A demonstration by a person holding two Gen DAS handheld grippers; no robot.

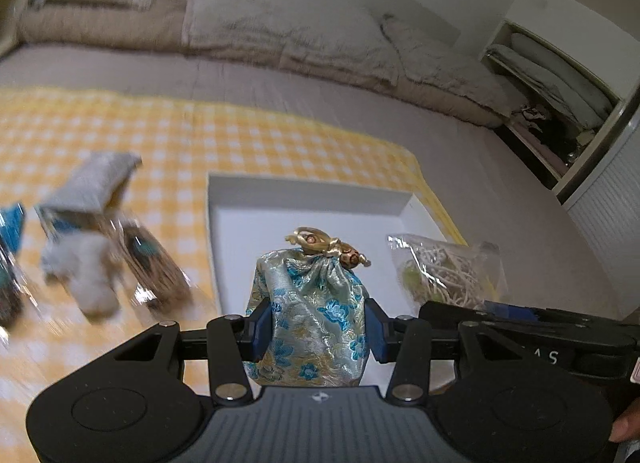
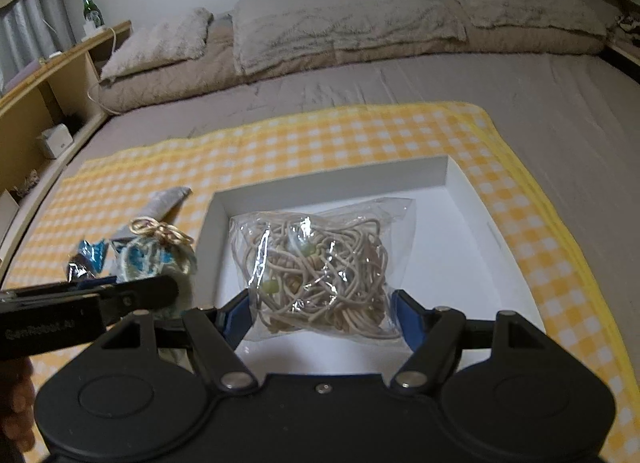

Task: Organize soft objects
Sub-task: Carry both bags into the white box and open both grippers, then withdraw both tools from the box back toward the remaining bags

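My left gripper (image 1: 314, 329) is shut on a blue floral brocade pouch (image 1: 308, 315) with a gold drawstring, held upright above the near edge of the white tray (image 1: 240, 219). My right gripper (image 2: 322, 313) is shut on a clear bag of beige cord (image 2: 316, 267), held over the white tray (image 2: 460, 259). The pouch also shows in the right wrist view (image 2: 160, 255), left of the tray. The cord bag shows in the left wrist view (image 1: 444, 271) at the right.
On the yellow checked cloth (image 1: 200, 135) left of the tray lie a grey pouch (image 1: 96, 183), a white fluffy item (image 1: 88, 275) and shiny packets (image 1: 156, 267). Pillows (image 2: 340, 27) lie at the bed's head. A shelf with a green bottle (image 2: 91, 11) stands at the left.
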